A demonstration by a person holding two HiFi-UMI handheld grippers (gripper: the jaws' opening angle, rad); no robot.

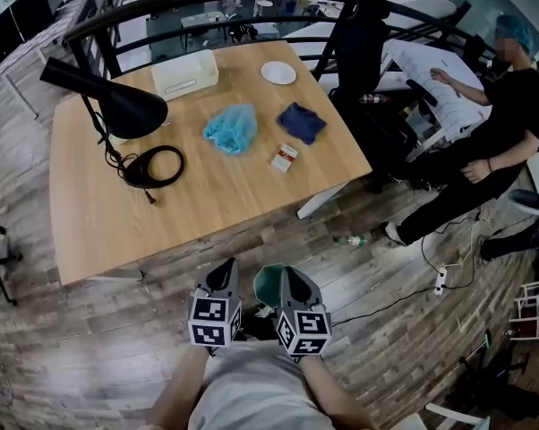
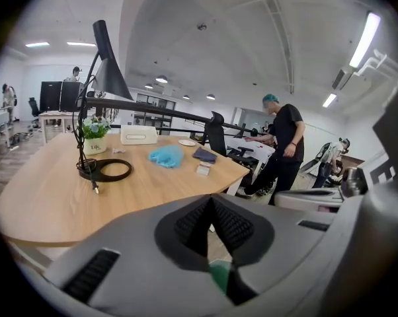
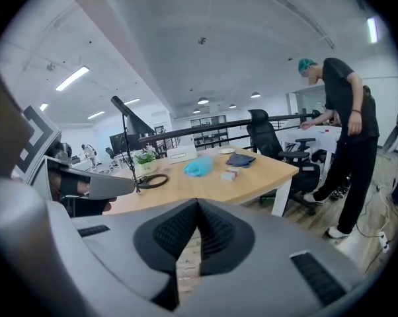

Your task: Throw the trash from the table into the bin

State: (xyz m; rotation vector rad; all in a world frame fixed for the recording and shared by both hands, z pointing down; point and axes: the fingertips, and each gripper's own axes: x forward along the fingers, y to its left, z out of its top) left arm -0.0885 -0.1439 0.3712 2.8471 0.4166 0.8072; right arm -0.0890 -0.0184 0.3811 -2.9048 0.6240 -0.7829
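Both claws closed tight, nothing between them: left claw (image 1: 223, 274) and right claw (image 1: 292, 280), low over the floor, short of the bench (image 1: 90, 213). Green bin (image 1: 266, 285) just beneath them. Trash lies mid-bench: crumpled blue hairnet (image 1: 231, 129), small red-and-white box (image 1: 285, 158). Hairnet looks light and limp; pinch a raised fold. Box looks stiff and light; grip across its narrow sides.

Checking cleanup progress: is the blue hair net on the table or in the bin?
On the table: the blue hair net lies beside the dark cloth.
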